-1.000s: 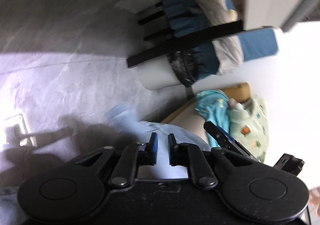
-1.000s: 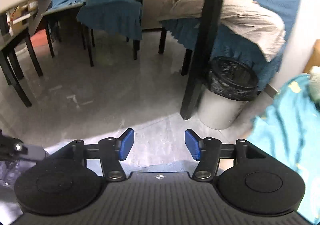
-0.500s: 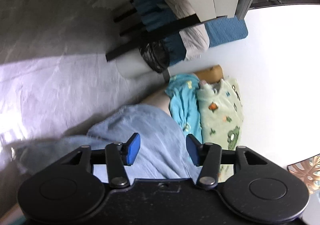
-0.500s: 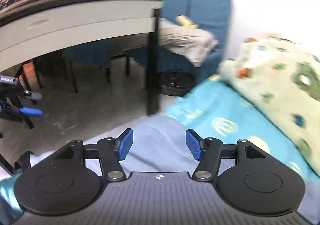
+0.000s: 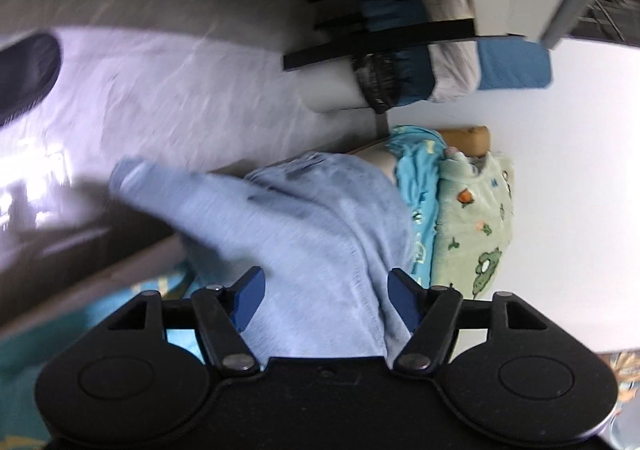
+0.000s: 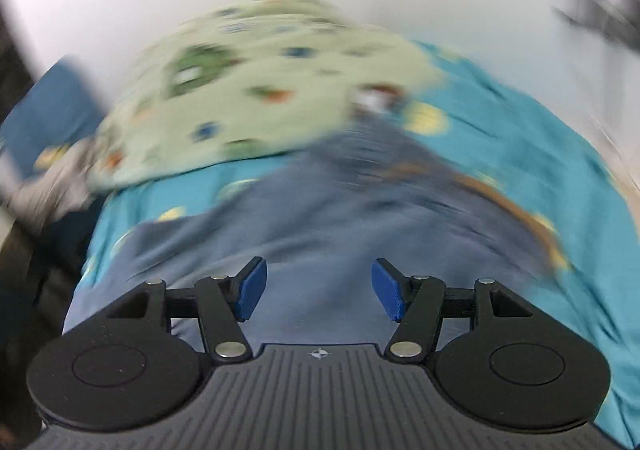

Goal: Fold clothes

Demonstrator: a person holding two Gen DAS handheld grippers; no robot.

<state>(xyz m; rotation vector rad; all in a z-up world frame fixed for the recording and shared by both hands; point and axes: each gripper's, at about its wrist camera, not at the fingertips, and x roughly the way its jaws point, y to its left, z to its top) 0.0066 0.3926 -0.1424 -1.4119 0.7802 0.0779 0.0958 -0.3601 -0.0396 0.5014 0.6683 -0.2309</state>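
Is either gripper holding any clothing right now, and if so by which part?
Nothing is held. The left gripper is opening above the light blue knit garment, pads clear of it; the right gripper stands open and empty.

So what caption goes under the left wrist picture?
Left tongs opening, nothing gripped, above a light blue garment on the bed.

A second ago the left gripper (image 5: 324, 292) had its jaws nearly together; now they are opening, with the light blue garment (image 5: 312, 234) spread beyond them, nothing pinched. The right gripper (image 6: 318, 290) has swung from the floor under the desk to the bed (image 6: 540, 154), its picture blurred.
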